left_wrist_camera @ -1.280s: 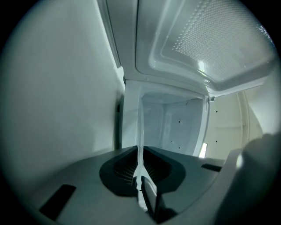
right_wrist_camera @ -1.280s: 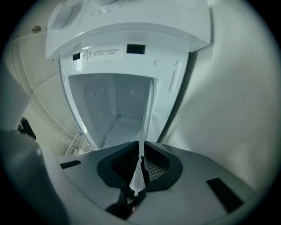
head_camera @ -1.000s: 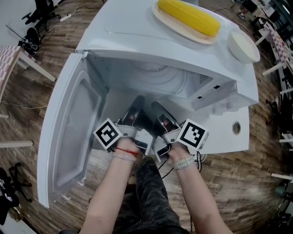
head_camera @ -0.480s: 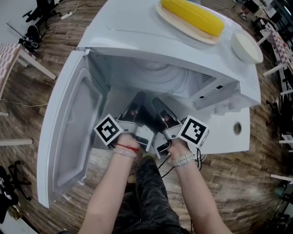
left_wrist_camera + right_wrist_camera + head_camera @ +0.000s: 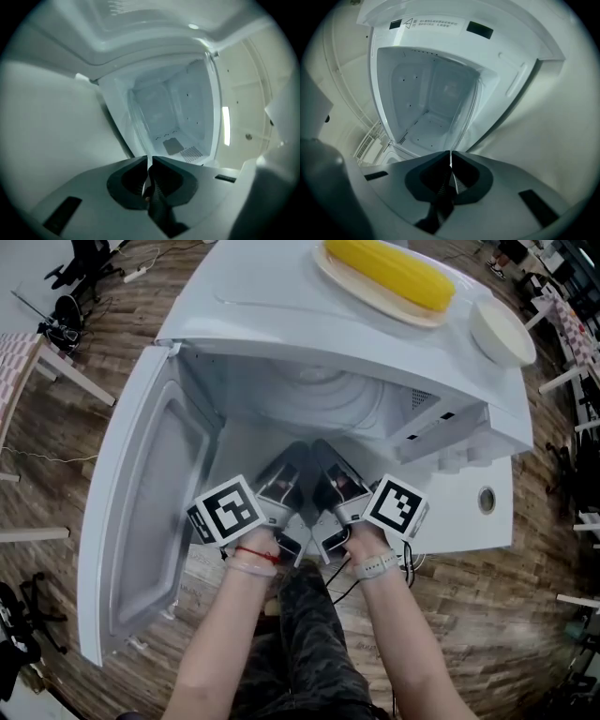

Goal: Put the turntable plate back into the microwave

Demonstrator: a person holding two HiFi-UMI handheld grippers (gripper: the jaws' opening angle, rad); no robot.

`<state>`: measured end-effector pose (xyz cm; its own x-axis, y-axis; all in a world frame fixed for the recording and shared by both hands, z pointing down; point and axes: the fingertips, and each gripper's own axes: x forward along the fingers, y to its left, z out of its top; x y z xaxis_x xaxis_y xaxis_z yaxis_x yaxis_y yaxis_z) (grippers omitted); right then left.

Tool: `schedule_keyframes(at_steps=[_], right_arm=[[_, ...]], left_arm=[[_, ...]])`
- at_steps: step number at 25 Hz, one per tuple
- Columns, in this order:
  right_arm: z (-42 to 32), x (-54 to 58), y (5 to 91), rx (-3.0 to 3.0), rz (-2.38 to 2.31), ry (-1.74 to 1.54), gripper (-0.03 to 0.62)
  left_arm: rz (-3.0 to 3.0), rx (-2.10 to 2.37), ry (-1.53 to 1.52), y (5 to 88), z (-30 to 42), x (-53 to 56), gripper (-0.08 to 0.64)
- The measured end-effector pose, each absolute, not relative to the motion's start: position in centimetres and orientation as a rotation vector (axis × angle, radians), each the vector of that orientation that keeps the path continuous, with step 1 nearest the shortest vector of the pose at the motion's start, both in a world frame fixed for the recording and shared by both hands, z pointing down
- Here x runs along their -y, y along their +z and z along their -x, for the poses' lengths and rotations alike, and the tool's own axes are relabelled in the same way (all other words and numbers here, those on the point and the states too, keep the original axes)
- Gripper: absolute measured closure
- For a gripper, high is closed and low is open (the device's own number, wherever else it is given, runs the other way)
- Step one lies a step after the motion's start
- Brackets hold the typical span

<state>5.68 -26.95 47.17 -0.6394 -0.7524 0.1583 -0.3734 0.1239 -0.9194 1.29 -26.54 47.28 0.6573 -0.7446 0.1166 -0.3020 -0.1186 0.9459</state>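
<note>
The clear glass turntable plate [image 5: 317, 395] reaches into the open white microwave [image 5: 309, 310], its round rim faint against the cavity. My left gripper [image 5: 294, 457] and right gripper [image 5: 322, 454] sit side by side at the cavity mouth, each shut on the plate's near edge. In the left gripper view the jaws [image 5: 149, 161] pinch a thin glass edge, and the plate [image 5: 137, 125] shows as a translucent pane ahead. The right gripper view shows the same: my right gripper [image 5: 451, 157] is closed on the plate [image 5: 466, 117], with the cavity [image 5: 422, 103] beyond.
The microwave door [image 5: 141, 512] hangs open to the left. On top of the microwave lie a corn cob on a plate [image 5: 386, 273] and a white bowl [image 5: 502, 329]. The control panel with a knob [image 5: 485, 501] is at the right. Wooden floor surrounds it.
My left gripper has turned and shifted right, so its jaws now lie close beside the right gripper's. The right gripper has barely moved.
</note>
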Motion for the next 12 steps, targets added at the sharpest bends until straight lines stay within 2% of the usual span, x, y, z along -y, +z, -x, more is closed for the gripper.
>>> schedule_keyframes(at_steps=[7, 12], right_arm=[[-5.50, 26.77, 47.40, -2.223, 1.239, -1.467, 0.560], [-5.24, 26.65, 47.49, -2.462, 1.389, -1.312, 0.560]], left_arm=[[-2.043, 1.090, 0.001, 47.38, -1.49, 26.95, 0.520], [-2.129, 1.174, 0.115, 47.60, -1.50, 27.01, 0.525]])
